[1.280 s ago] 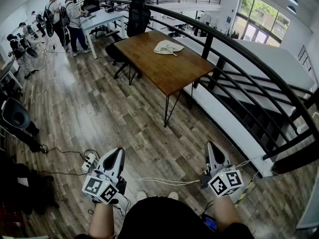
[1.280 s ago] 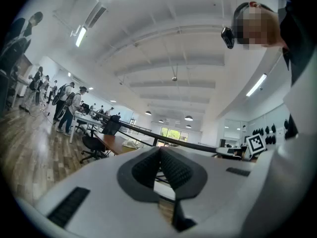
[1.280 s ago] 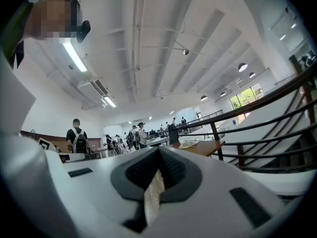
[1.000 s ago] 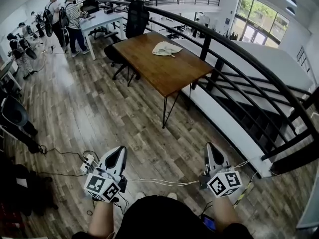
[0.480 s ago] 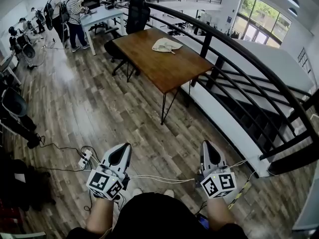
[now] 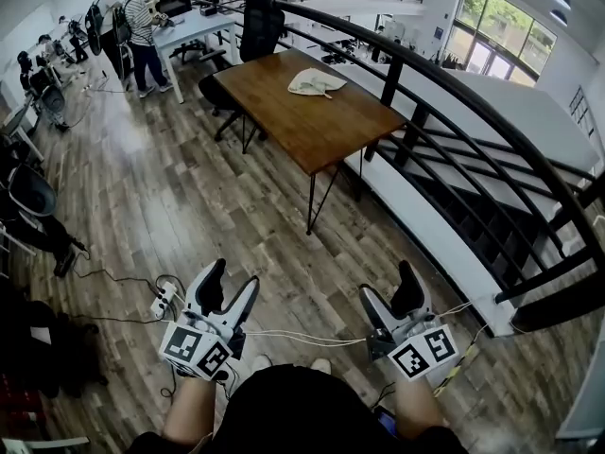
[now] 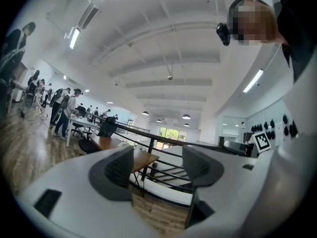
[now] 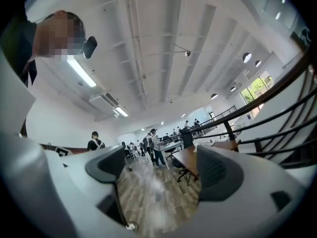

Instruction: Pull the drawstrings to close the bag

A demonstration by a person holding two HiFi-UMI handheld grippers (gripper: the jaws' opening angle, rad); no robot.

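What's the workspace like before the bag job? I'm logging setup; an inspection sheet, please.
Surface: wooden table, away from the person, beside the railing.
Job's things: cream bag lying on the table's far end.
Clutter: nothing seen on the table.
Grippers: left gripper and right gripper over the floor, both jaws have just been opening, nothing between them.
Cables: white cable between the grippers; power strip on the floor.
Surroundings: people at a white desk, office chair.

Cloth bag [image 6: 316, 83] on the far table [image 6: 312, 135] too small for any detail, forearms [image 6: 187, 419] cut off at the bottom edge, floor [image 8: 153, 192] blurred in the right gripper view
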